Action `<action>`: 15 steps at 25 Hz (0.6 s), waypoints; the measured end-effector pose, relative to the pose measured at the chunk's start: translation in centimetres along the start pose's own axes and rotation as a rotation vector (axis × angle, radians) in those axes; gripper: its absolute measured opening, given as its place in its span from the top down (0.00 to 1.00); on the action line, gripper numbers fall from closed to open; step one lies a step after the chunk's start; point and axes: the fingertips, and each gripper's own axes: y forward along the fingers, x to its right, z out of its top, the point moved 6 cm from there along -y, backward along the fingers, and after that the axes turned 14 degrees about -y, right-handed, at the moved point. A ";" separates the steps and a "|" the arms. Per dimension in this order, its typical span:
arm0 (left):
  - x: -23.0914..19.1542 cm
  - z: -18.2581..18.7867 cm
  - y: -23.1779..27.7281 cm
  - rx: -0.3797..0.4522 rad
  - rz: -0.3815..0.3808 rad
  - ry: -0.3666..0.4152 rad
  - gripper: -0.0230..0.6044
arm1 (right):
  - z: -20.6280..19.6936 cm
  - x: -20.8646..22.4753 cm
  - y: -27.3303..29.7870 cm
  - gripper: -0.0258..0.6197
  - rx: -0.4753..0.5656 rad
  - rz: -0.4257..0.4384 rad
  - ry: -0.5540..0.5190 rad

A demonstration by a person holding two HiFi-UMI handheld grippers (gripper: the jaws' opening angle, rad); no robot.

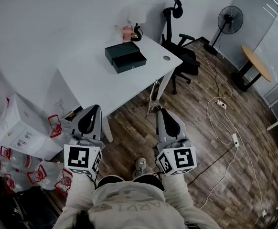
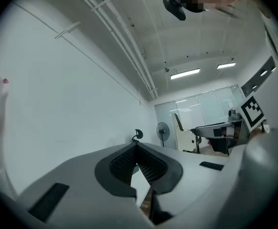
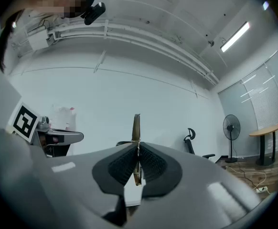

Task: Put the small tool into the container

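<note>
Pointing lengthwise out of right tool [image 3: 137, 149] — thin strip [image 3: 136, 127]

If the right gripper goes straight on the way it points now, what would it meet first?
Likely the near edge of the white table. The right gripper, shut on the small tool, points at it in the head view. Height is unclear, so it might pass above toward the black box.

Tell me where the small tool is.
Right gripper view, centre: the small tool stands pinched between the right tool's jaws, tip poking past them.
</note>
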 end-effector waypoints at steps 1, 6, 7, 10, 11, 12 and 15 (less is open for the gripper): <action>0.0 0.0 0.2 0.000 0.000 0.000 0.96 | 0.0 0.1 0.1 0.93 0.000 -0.001 0.000; 0.3 -0.1 1.2 0.000 0.001 0.001 0.96 | -0.4 1.1 0.6 0.93 0.000 -0.003 0.001; 0.4 -0.1 1.5 -0.002 0.002 0.001 0.96 | -0.5 1.3 0.8 0.93 0.000 -0.003 0.002; 0.3 -0.4 2.5 -0.004 0.012 -0.006 0.96 | -1.0 2.0 1.6 0.93 -0.004 0.002 0.009; 0.2 -0.6 2.9 -0.004 0.017 -0.010 0.96 | -1.1 2.2 2.0 0.93 -0.005 0.006 0.010; 0.1 -0.7 3.3 -0.003 0.020 -0.012 0.96 | -1.3 2.4 2.4 0.93 -0.006 0.009 0.014; 0.1 -0.8 4.7 -0.001 0.027 -0.011 0.96 | -2.0 3.3 3.7 0.93 -0.003 0.013 0.033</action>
